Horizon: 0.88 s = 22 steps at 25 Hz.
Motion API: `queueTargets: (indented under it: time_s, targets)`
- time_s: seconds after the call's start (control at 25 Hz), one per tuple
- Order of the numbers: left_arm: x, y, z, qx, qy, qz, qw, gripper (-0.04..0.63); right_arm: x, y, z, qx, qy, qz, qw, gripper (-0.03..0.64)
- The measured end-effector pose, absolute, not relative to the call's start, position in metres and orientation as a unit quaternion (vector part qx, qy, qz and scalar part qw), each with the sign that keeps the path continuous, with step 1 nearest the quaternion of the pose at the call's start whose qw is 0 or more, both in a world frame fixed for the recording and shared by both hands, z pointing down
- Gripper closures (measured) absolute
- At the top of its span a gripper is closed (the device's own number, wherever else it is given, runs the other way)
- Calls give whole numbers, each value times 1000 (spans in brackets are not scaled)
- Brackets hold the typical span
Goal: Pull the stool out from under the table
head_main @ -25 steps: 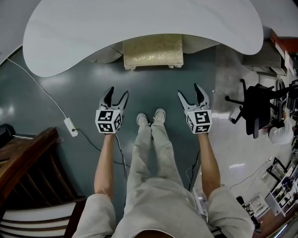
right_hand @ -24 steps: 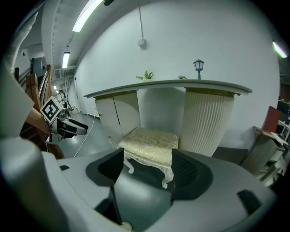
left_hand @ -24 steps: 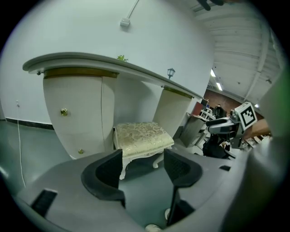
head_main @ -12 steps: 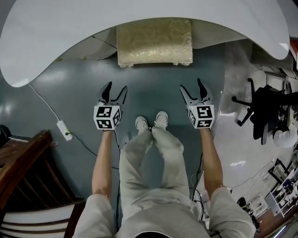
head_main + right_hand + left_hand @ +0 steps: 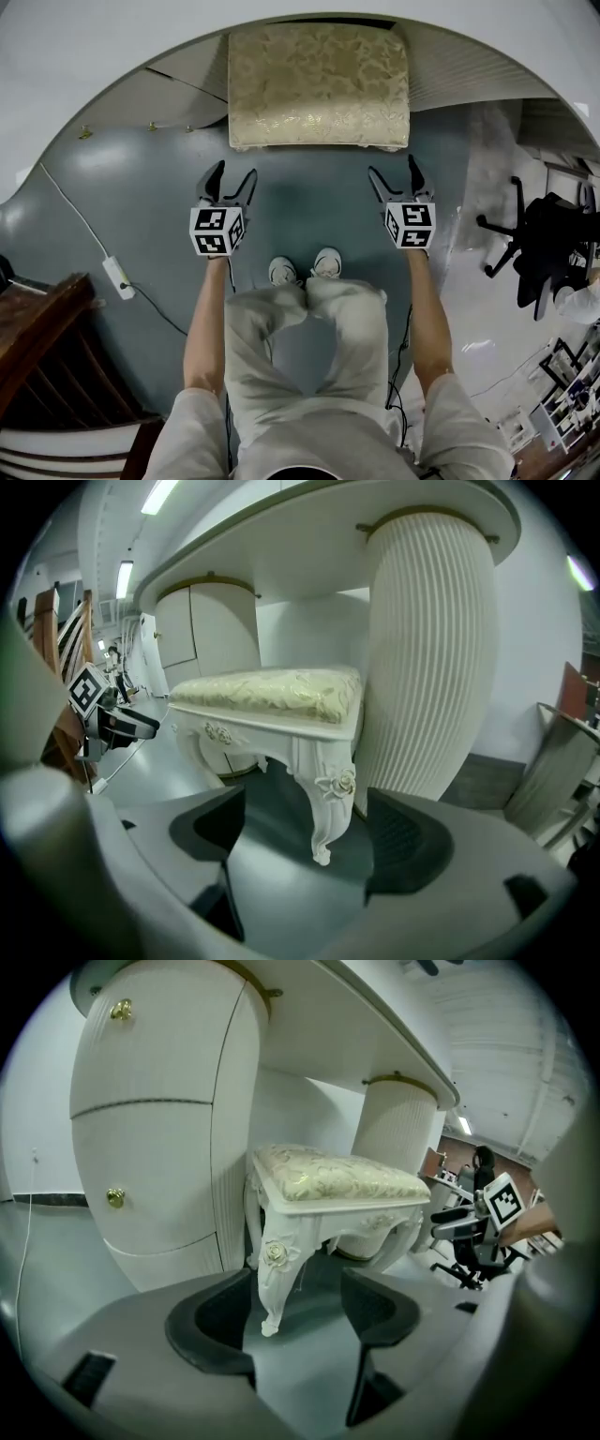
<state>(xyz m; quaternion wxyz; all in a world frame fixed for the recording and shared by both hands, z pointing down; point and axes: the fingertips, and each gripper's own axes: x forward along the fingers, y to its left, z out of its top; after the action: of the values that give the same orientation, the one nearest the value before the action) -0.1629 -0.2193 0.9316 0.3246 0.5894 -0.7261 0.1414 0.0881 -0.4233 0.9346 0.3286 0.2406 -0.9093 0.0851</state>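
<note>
Stool (image 5: pixel 319 84) seat: cream cloth, woven floral pattern, faint sheen on the raised threads. Stool legs (image 5: pixel 271 1283): carved, painted white, semi-gloss, with a moulded rose at the knee. Table (image 5: pixel 84 56) top: smooth white, satin, no grain showing. Table pedestal (image 5: pixel 427 649): white, finely ribbed top to bottom, matt, with a thin gold-coloured band at its head. Drawer fronts (image 5: pixel 150 1166): white, faintly ribbed. Knobs (image 5: pixel 115 1197): polished, brass-coloured metal. Floor (image 5: pixel 309 211): grey-blue, smooth, glossy enough to throw back light patches. Furniture at the floor's near-left corner (image 5: pixel 47 337): dark wood, varnished. Power strip (image 5: pixel 116 276): white plastic. Trousers (image 5: pixel 347 328): pale matt cloth.
</note>
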Motion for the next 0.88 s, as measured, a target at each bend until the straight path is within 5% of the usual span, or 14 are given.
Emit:
queueTargets:
  time_s: [0.44, 0.88]
  targets:
    - [-184, -265, 981, 606, -727, 163, 280, 302, 63, -460, 992, 240, -912, 65, 325, 238]
    - [-191, -290, 994, 612, -726, 147, 278, 304, 56, -480, 1004, 267, -910, 62, 312, 370]
